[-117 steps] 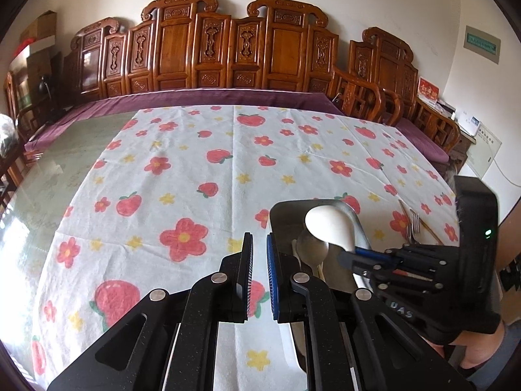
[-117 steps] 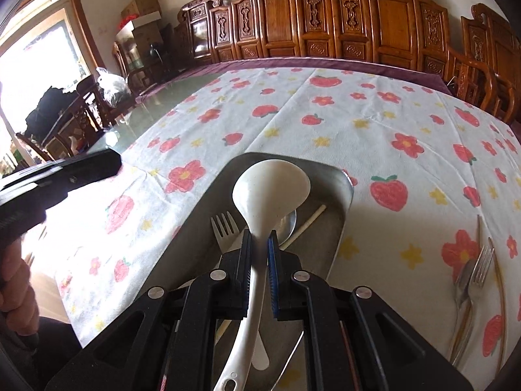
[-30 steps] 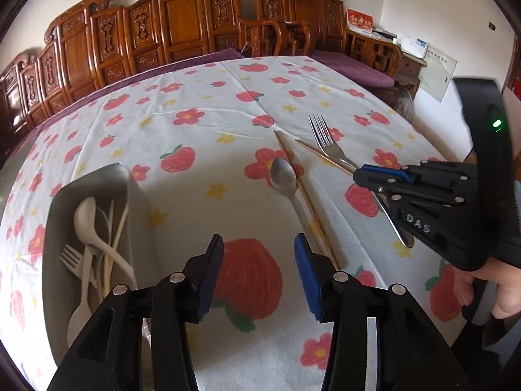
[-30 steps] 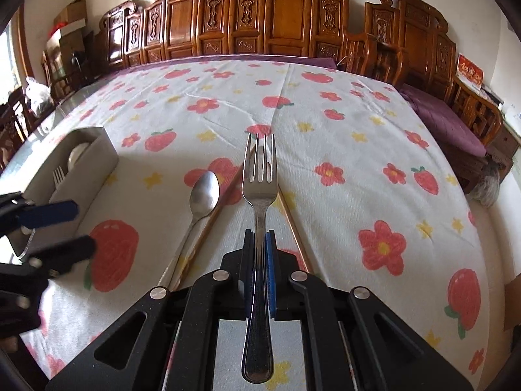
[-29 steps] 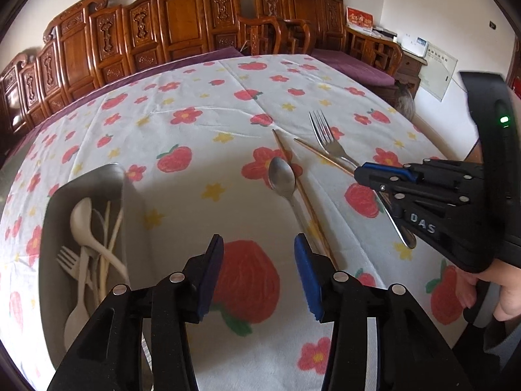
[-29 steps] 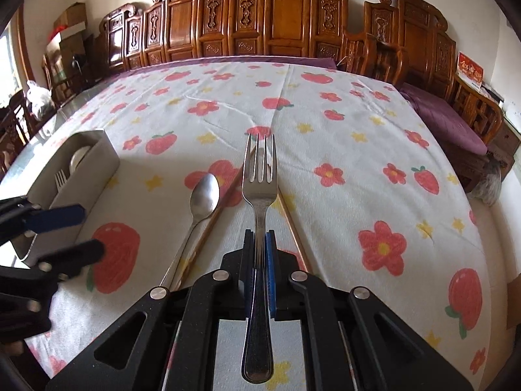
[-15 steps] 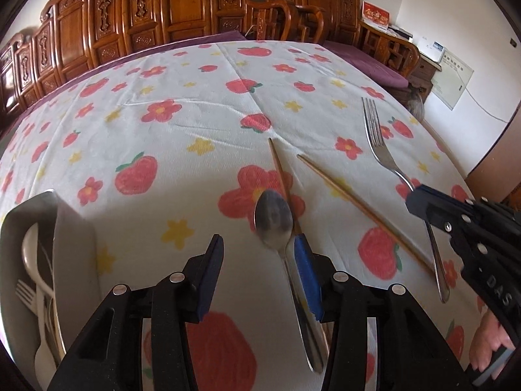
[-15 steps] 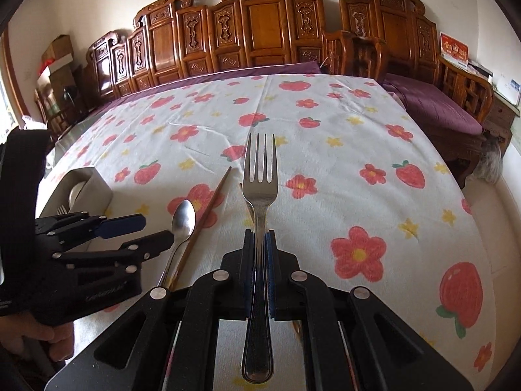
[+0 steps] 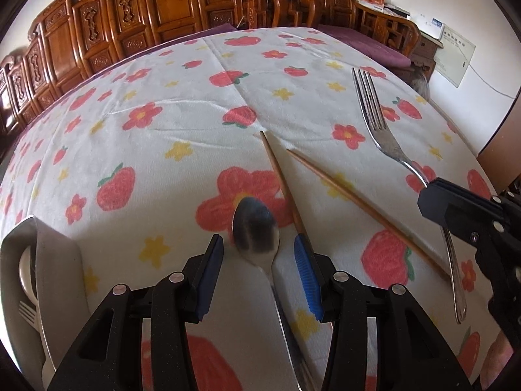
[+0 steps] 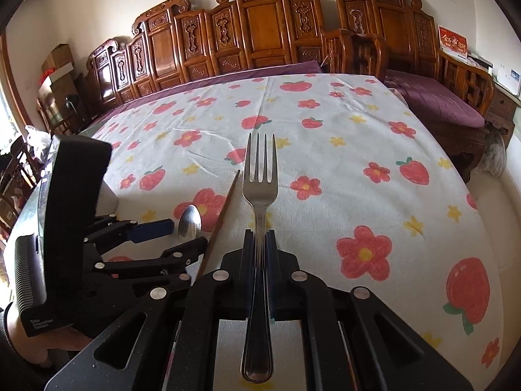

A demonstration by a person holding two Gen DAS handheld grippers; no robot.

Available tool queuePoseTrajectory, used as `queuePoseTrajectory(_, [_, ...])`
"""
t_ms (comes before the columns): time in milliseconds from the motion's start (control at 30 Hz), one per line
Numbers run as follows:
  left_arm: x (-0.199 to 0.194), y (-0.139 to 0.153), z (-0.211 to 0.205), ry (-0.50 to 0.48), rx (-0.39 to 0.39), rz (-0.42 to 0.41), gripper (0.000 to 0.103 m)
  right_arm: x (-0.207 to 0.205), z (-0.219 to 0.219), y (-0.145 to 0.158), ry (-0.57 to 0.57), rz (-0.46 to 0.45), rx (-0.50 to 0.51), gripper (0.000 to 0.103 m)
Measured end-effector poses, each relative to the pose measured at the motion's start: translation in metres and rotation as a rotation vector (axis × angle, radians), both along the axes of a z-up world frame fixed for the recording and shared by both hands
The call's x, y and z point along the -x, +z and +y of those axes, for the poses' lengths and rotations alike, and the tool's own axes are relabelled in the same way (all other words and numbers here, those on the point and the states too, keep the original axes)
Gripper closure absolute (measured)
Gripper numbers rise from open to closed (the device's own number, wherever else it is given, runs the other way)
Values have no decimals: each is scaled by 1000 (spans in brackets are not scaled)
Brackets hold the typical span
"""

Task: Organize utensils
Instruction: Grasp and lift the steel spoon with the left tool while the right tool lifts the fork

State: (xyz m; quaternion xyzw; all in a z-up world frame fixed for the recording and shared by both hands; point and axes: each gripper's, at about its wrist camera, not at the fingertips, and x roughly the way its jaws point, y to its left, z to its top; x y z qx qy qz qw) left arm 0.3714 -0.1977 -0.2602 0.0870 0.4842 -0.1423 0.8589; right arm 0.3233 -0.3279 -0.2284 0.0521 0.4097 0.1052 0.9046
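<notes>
The metal fork (image 10: 260,192) is pinched in the right tongs (image 10: 259,238), tines toward twelve o'clock, lifted off the table (image 10: 342,169). The left tongs (image 9: 259,257) are spread astride the metal spoon (image 9: 255,231) lying flat. Two chopsticks (image 9: 355,200) are seen at two o'clock, the grey tray (image 9: 57,270) at nine.

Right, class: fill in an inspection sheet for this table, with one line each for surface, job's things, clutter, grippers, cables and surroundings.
Surface: white tablecloth printed with strawberries and flowers.
Job's things: shiny metal spoon and two brown wooden chopsticks on the cloth; steel fork held; grey tray holding pale utensils.
Clutter: nothing seen.
Grippers: left gripper open, straddling the spoon; right gripper shut on the fork's handle.
Cables: a thin wire along the wall, far right.
Surroundings: carved wooden chairs, purple cushions.
</notes>
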Motion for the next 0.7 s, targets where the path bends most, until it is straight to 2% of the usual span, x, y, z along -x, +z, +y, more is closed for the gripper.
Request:
queuePoseTrajectory(67, [-4,1,-1,7,1,8,61,0,-1,0,-2,-1,-5,94])
queuePoseTrajectory(133, [-5,1,-1,4,3,6,76,-1,-1,0,-2,0,-9,94])
queuePoseTrajectory(400, [9,11,13,-5,24,1,76,0,10,4,24,-13,-16,94])
queuePoseTrajectory(700, [30,56,40,3,35,-87,77,6,28,9,62,-30,8,94])
